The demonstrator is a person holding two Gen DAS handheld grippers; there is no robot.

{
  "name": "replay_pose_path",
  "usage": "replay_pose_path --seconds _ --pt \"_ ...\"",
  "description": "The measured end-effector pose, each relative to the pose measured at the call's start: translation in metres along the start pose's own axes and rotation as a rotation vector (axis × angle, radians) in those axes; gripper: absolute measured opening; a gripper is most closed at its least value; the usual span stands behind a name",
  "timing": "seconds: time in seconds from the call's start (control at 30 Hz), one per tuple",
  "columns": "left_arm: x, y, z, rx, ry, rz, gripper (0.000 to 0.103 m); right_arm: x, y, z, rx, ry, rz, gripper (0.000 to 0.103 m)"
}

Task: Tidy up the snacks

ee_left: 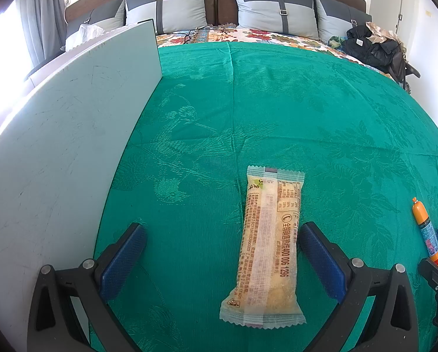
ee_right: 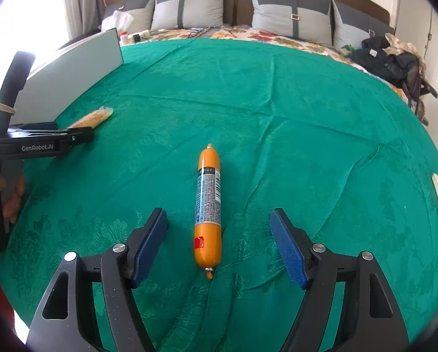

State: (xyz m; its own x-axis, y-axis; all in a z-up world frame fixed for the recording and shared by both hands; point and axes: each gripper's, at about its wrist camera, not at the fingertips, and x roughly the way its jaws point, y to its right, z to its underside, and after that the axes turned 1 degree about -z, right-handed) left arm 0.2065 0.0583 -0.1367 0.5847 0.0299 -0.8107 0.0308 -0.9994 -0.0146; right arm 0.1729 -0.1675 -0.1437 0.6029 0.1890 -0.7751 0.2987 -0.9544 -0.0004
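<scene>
Green bedspread [ee_left: 277, 102]: patterned cloth covering the near part of a bed, serving as the work surface in both views.

Snack bar [ee_left: 264, 246]: long pale yellow packet with printed text, lying flat on the bedspread, lengthwise away from the camera. It sits between the fingers of the left gripper [ee_left: 222, 236], closer to the right-hand finger and possibly touching it; the other finger is clear of it.

Left gripper: jaws spread wide, blue pads not pressing the packet. In the right wrist view it appears at the left edge, held by a hand [ee_right: 12, 196].

Sausage [ee_right: 208, 205]: orange stick with a grey label and a red mark near its close end, lying flat on the bedspread, lengthwise away from the camera.

Right gripper [ee_right: 219, 228]: jaws spread wide, one finger on each side of the sausage, neither touching it.

White board [ee_left: 66, 146]: pale flat panel lying on the bed, left of the snack bar.

Pillows [ee_left: 172, 8]: grey, standing in a row against the brown headboard.

Dark clothing [ee_left: 374, 47]: piled at the far right of the bed.
</scene>
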Motion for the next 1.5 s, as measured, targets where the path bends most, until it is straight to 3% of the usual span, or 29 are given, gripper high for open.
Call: replay_pose_path --seconds 1.5 --pt "-0.0003 -0.0012 -0.0002 -0.002 -0.001 -0.001 0.103 -0.0019 0.0038 0.0002 0.015 -0.002 0.005 0.084"
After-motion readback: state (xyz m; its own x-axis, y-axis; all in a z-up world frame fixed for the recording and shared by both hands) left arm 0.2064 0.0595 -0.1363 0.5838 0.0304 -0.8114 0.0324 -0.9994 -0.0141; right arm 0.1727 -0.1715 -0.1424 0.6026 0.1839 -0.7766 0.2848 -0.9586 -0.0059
